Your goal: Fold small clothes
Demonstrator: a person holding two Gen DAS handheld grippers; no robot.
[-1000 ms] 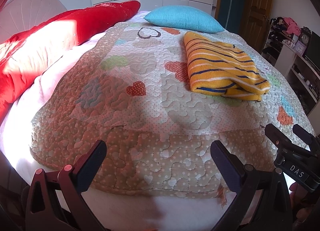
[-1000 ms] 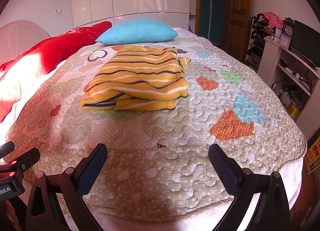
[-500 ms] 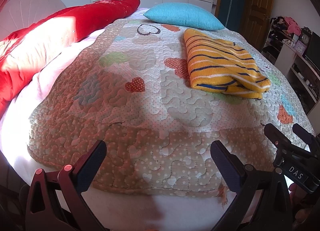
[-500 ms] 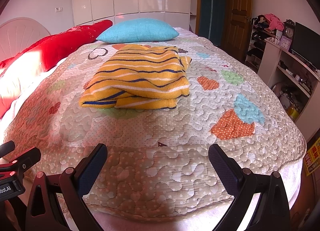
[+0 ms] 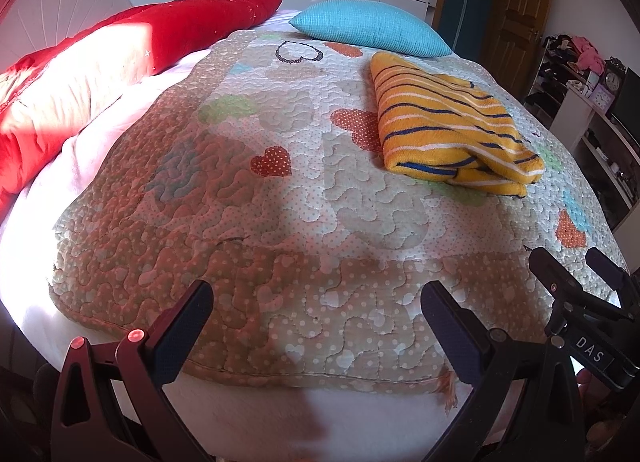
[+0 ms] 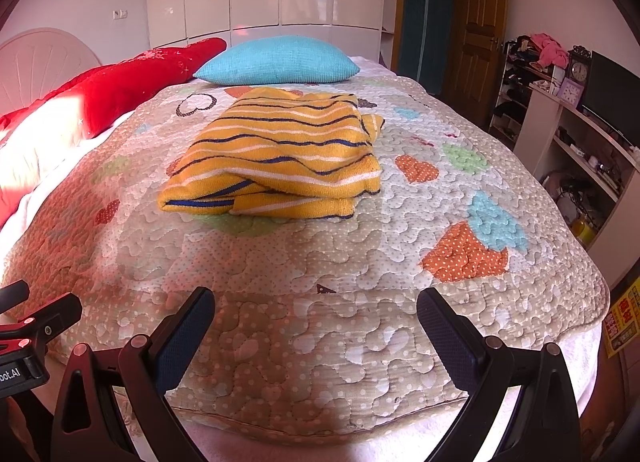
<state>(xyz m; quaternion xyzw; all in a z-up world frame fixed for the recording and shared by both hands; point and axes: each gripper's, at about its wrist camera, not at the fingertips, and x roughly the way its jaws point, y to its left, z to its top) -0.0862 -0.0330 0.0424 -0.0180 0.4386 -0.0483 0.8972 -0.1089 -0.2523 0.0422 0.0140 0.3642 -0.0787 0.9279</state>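
Observation:
A yellow garment with blue and white stripes (image 5: 448,129) (image 6: 280,153) lies folded into a thick rectangle on the quilted bedspread (image 5: 280,201) (image 6: 320,262), toward the far right of the bed. My left gripper (image 5: 316,302) hovers open over the quilt's near edge, well short of the garment, with nothing between its fingers. My right gripper (image 6: 316,310) is open too, empty, above the near edge and facing the garment. The right gripper's body (image 5: 580,302) shows at the right edge of the left wrist view.
A turquoise pillow (image 6: 276,59) lies behind the garment. A red duvet (image 5: 100,61) runs along the bed's left side. A wooden door (image 6: 476,21) and shelves with clutter, a clock and a screen (image 6: 580,101) stand to the right.
Both grippers have drifted slightly, so the bed and the garment sit a little lower in the views. The garment has not moved and both grippers stay open.

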